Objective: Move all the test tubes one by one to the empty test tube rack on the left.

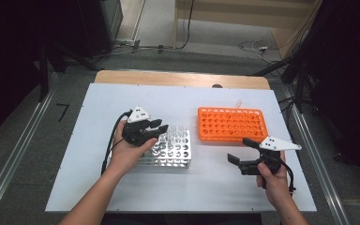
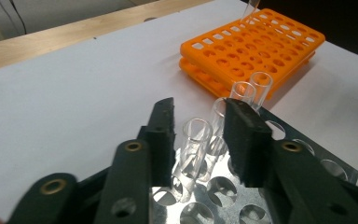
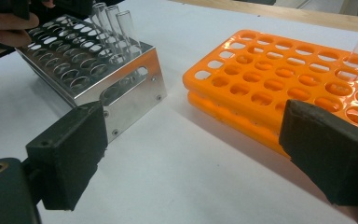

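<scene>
A metal tube rack point(image 1: 171, 150) stands left of centre on the white table, and several clear tubes point(image 3: 112, 23) stand upright in its far row. My left gripper point(image 1: 161, 125) hovers over that rack. In the left gripper view its jaws point(image 2: 198, 109) stand on either side of one clear tube point(image 2: 193, 140) seated in a hole, with a gap at the right pad, so it is open. An orange tube rack point(image 1: 231, 124) lies to the right, with one clear tube point(image 1: 238, 103) at its far edge. My right gripper point(image 1: 238, 150) stands wide open in front of the orange rack with nothing between its fingers.
The white board point(image 1: 98, 108) covers a wooden table whose far edge point(image 1: 178, 78) shows. Cables trail from both grippers. Bare white surface point(image 3: 177, 154) lies between the two racks. Dark stands and floor cables surround the table.
</scene>
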Action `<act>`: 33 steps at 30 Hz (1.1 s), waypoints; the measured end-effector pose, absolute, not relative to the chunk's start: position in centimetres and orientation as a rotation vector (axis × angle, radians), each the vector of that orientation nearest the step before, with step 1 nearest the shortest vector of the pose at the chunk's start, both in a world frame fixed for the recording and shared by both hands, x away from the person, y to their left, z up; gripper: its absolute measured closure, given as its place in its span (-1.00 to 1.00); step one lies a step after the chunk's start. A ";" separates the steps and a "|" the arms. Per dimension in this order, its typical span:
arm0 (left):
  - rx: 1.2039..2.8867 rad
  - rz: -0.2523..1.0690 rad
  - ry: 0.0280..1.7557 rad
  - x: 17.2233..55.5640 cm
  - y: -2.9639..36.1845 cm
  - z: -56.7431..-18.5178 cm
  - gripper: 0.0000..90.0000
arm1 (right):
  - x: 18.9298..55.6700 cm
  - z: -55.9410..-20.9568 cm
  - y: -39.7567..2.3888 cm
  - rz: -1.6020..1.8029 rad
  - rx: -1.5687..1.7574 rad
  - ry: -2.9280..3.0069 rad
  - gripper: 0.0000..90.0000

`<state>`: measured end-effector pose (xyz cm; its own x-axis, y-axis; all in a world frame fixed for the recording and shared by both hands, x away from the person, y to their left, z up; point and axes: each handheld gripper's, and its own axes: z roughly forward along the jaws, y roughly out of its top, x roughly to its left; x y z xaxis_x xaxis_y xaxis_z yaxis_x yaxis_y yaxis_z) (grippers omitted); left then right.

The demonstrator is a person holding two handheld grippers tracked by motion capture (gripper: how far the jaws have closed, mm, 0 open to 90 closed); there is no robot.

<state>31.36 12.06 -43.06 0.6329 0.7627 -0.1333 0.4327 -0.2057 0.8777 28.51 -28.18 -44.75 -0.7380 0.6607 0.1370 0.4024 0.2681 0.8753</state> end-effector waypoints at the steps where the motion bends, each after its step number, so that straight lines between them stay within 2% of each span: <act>1: 1.830 0.407 0.962 31.3 12.2 -43.0 0.26 | 28.5 -44.8 -28.2 1.457 0.983 2.285 -0.86; 7: 1.779 0.392 0.954 30.3 12.9 -42.7 -0.21 | 28.5 -44.8 -28.1 1.459 0.976 2.286 -0.86; 15: 1.749 0.390 0.906 28.4 13.8 -42.2 -0.65 | 28.6 -44.7 -28.1 1.466 0.984 2.282 -0.86; 25: 1.713 0.386 0.867 25.9 14.6 -41.5 -0.97 | 28.7 -44.5 -28.0 1.472 0.993 2.266 -0.86; 33: 1.688 0.369 0.831 24.2 14.9 -42.2 -1.00 | 29.2 -44.2 -28.1 1.462 1.013 2.253 -0.86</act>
<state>24.20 14.91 -42.18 0.6988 0.6920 -0.1809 0.3300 -0.0875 0.9399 29.18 -28.08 -44.18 -0.7189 0.6804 0.1425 0.4073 0.2460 0.8795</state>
